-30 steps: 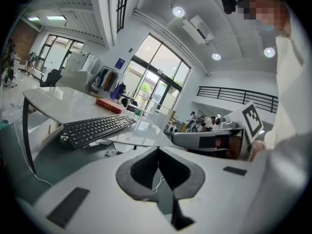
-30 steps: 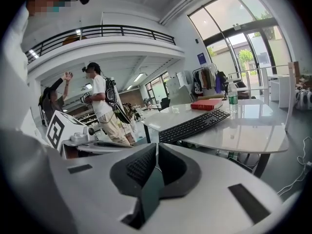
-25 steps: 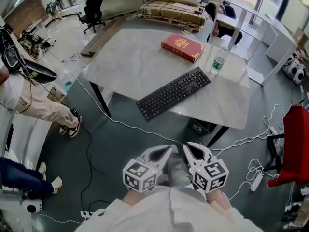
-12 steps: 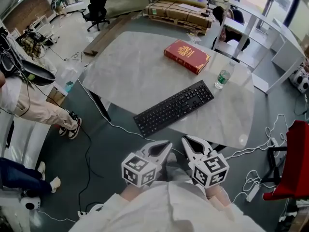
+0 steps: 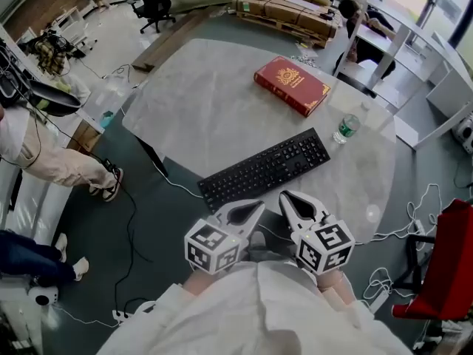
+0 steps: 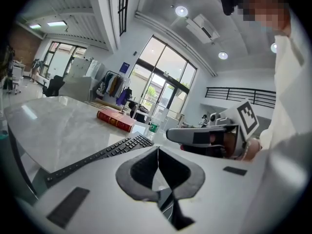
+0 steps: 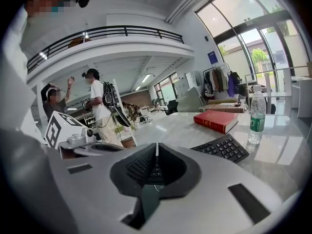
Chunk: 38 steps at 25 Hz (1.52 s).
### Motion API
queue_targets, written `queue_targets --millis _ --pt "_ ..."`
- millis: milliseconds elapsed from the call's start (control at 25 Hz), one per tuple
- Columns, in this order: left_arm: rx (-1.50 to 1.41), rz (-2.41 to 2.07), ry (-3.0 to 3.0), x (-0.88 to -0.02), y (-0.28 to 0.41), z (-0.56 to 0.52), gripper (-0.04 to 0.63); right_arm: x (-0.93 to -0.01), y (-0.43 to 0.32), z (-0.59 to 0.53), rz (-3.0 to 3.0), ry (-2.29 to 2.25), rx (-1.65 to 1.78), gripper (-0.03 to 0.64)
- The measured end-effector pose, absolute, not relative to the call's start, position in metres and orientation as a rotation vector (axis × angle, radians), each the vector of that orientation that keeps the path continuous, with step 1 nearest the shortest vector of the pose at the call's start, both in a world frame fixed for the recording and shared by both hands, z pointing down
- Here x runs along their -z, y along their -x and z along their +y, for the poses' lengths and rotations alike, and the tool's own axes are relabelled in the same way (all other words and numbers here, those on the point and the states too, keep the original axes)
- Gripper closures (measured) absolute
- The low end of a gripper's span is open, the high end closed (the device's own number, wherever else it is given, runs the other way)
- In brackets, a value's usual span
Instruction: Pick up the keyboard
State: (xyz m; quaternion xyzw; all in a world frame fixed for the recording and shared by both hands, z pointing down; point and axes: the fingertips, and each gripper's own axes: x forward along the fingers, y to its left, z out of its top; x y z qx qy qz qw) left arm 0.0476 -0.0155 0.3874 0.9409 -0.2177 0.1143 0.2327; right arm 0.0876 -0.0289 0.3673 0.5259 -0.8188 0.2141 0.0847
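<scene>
A black keyboard (image 5: 264,168) lies slantwise near the front edge of the pale marble table (image 5: 199,102). It also shows in the left gripper view (image 6: 105,154) and in the right gripper view (image 7: 222,147). My left gripper (image 5: 251,211) hangs just off the table's front edge, near the keyboard's left end, shut and empty. My right gripper (image 5: 290,200) is beside it, level with the keyboard's middle, also shut with nothing held. Neither one touches the keyboard. In each gripper view the jaws meet in a thin seam (image 6: 157,152) (image 7: 156,152).
A red book (image 5: 292,85) lies at the table's far side and a water bottle (image 5: 346,129) stands right of the keyboard. A person (image 5: 44,154) stands at the left, a red chair (image 5: 443,272) at the right. Cables (image 5: 384,279) run over the dark floor.
Both grippers have moved forward together towards the table's front edge, and the keyboard now lies much closer to their tips. Both stayed shut.
</scene>
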Motion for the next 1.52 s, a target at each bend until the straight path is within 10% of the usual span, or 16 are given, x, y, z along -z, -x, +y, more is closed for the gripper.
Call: queue_targets --millis 1520 --pt "-0.271 -0.788 -2.43 -0.402 -0.03 -0.07 0.581 -0.386 -0.104 -0.074 -2.436 -1.456 -0.725 0.58"
